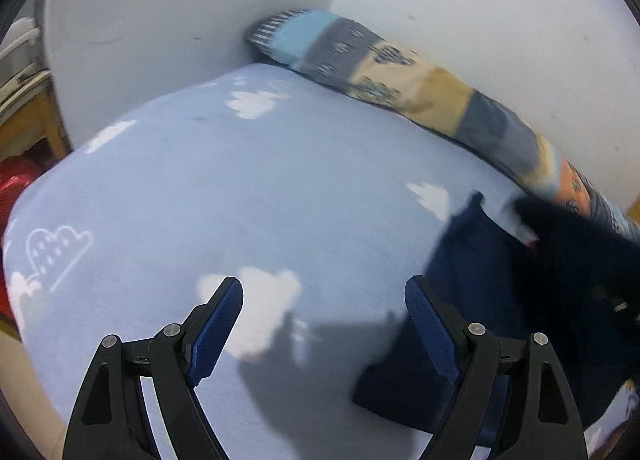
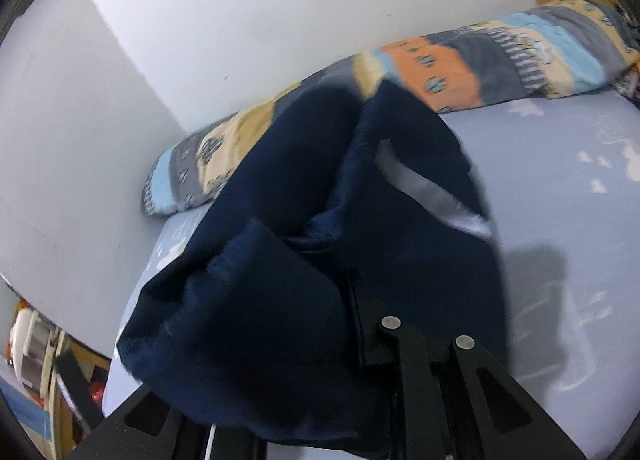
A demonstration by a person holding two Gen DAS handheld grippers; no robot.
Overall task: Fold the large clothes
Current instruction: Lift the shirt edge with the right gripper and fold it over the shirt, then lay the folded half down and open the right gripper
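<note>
- One dark navy garment [image 2: 304, 260] of soft knit cloth hangs bunched and draped over the right gripper [image 2: 360, 324], above the bed sheet [image 2: 560, 187]; a ribbed hem runs along its lower left edge.
- A pale, glossy strip [image 2: 424, 187], perhaps a label or ribbon, lies across the inner side of the cloth; any writing on it is too blurred to read.
- The right gripper's jaws are nearly closed and clenched on the navy garment, which covers its fingertips.
- In the left wrist view the same garment [image 1: 472, 300] shows at the right, a flat folded part lying on the sheet, with a darker blurred mass beyond it.
- The left gripper [image 1: 324, 324] has its jaws released and wide apart over the bare sheet, grasping nothing; its two black fingers carry blue ribbed pads [image 1: 220, 332].
- The bed sheet [image 1: 240, 199] is smooth light-blue cloth printed with white clouds, some solid, one outlined with rain marks.
- One long patchwork bolster [image 1: 400, 79] lies along the white wall [image 1: 480, 19], in blocks of grey, light blue, beige and orange with small dark motifs.
- No brand or readable writing shows anywhere.
</note>
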